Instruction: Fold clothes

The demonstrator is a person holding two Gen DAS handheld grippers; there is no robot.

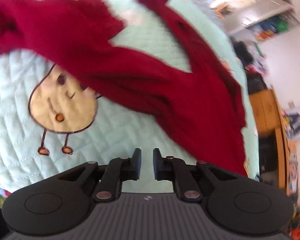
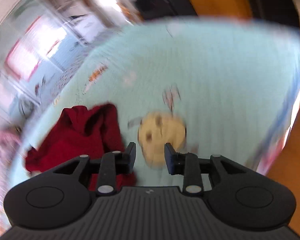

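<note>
Both grippers, left (image 1: 146, 156) and right (image 2: 150, 152), spread, empty; red sweater (image 1: 130, 70) sprawls rumpled, unfolded, across frame centre on quilt (image 1: 15, 110).

Mint quilted bedspread (image 1: 142, 120), cartoon print; red garment (image 1: 130, 70) spread on it.

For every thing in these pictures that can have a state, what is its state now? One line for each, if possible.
red sweater: unfolded, spread rumpled on the bed, not gripped
left gripper: open a little, empty, above the quilt
right gripper: open, empty, above the quilt
mint quilt: laid flat on the bed
</note>
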